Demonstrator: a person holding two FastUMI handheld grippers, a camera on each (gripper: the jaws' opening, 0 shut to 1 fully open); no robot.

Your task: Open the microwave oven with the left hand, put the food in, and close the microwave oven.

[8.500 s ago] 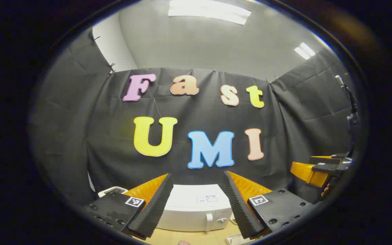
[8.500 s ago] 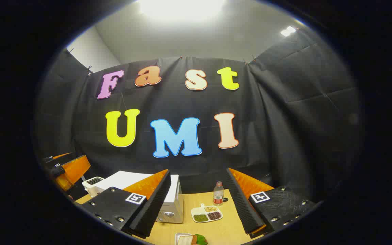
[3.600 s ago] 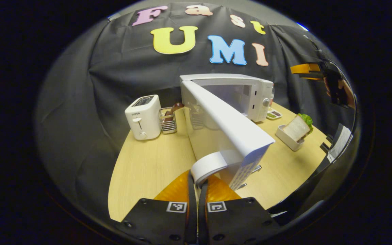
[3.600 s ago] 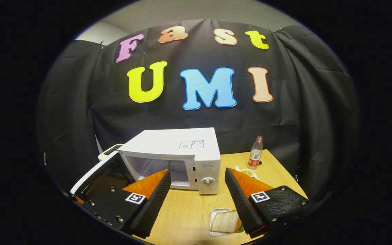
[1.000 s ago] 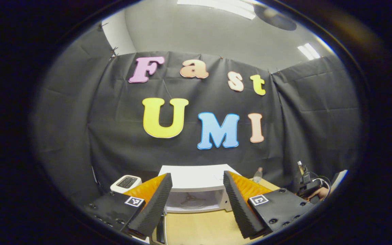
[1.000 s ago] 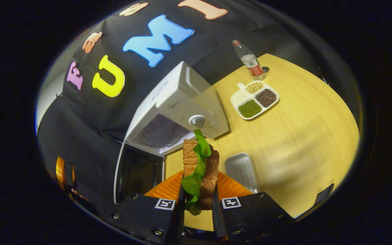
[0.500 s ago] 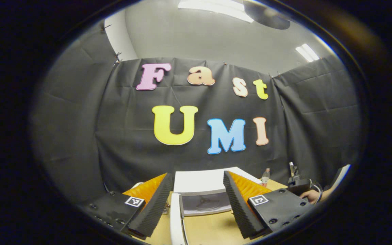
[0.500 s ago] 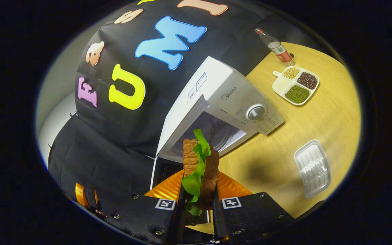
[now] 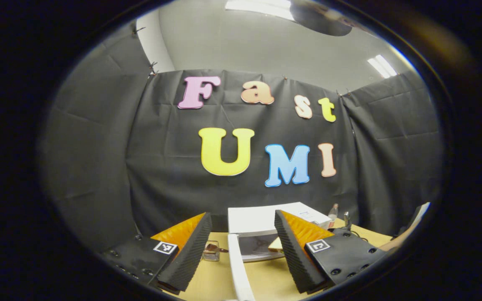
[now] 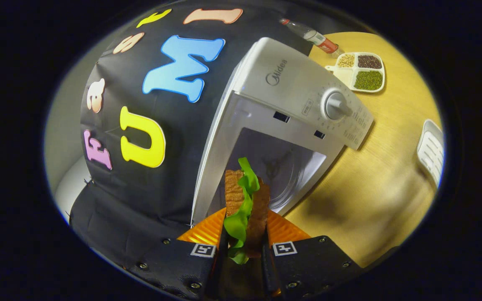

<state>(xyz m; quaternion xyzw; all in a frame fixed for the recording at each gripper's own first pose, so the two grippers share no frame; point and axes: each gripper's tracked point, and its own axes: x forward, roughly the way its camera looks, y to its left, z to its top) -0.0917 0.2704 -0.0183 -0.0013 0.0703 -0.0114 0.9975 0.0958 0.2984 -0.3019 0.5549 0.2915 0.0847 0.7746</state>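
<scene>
In the right gripper view my right gripper (image 10: 246, 215) is shut on a toasted sandwich with lettuce (image 10: 241, 190), held on edge just in front of the open cavity (image 10: 278, 167) of the white microwave (image 10: 291, 83). In the left gripper view my left gripper (image 9: 243, 214) is open with nothing between its fingers, held back from the microwave (image 9: 262, 218). The microwave's door (image 9: 237, 269) stands swung open toward me, edge on. A corner of the sandwich (image 9: 275, 246) shows at the cavity's mouth.
A divided dish of beans (image 10: 360, 69) and a bottle (image 10: 314, 36) stand on the wooden table (image 10: 375, 188) beyond the microwave. An empty white tray (image 10: 431, 150) lies to the right. A wire holder (image 9: 211, 252) sits left of the door. A hand (image 9: 404, 234) shows at the right.
My right gripper has carried the sandwich closer to the microwave, up to the cavity's mouth. My left gripper has drifted leftward and stays open.
</scene>
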